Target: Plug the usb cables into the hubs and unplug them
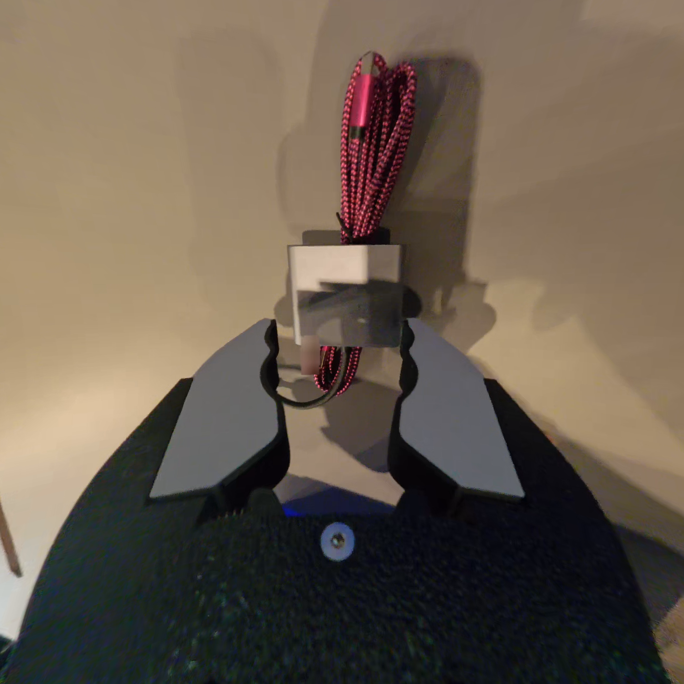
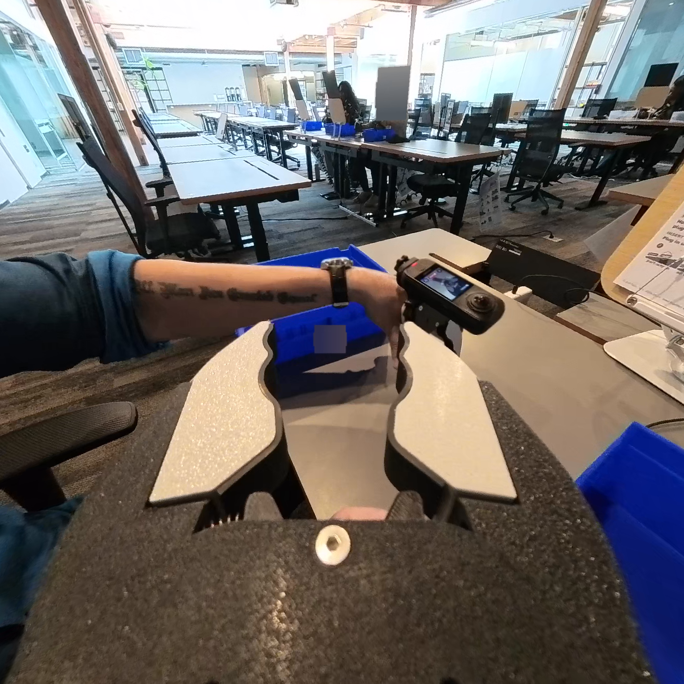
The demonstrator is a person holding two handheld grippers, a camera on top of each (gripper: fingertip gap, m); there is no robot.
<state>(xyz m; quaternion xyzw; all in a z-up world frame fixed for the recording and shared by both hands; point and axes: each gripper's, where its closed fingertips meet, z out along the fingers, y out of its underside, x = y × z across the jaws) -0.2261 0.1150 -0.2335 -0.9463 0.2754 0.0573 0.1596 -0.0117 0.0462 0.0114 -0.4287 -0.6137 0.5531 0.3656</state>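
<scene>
Fingers spread just short of hub edge.

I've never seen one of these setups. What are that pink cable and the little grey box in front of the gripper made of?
The pink cable looks sheathed in woven fabric: a pink-and-black braid pattern shows along it, and its plug has a smooth pink, probably metal shell. The grey box, presumably the hub, looks like brushed or satin metal, judging by its soft reflections; coated plastic is possible.

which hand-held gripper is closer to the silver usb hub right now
Left. The left hand-held gripper is open with its fingertips on either side of the silver hub's near end. The right hand-held gripper is open over the grey table, with no hub in its view.
</scene>
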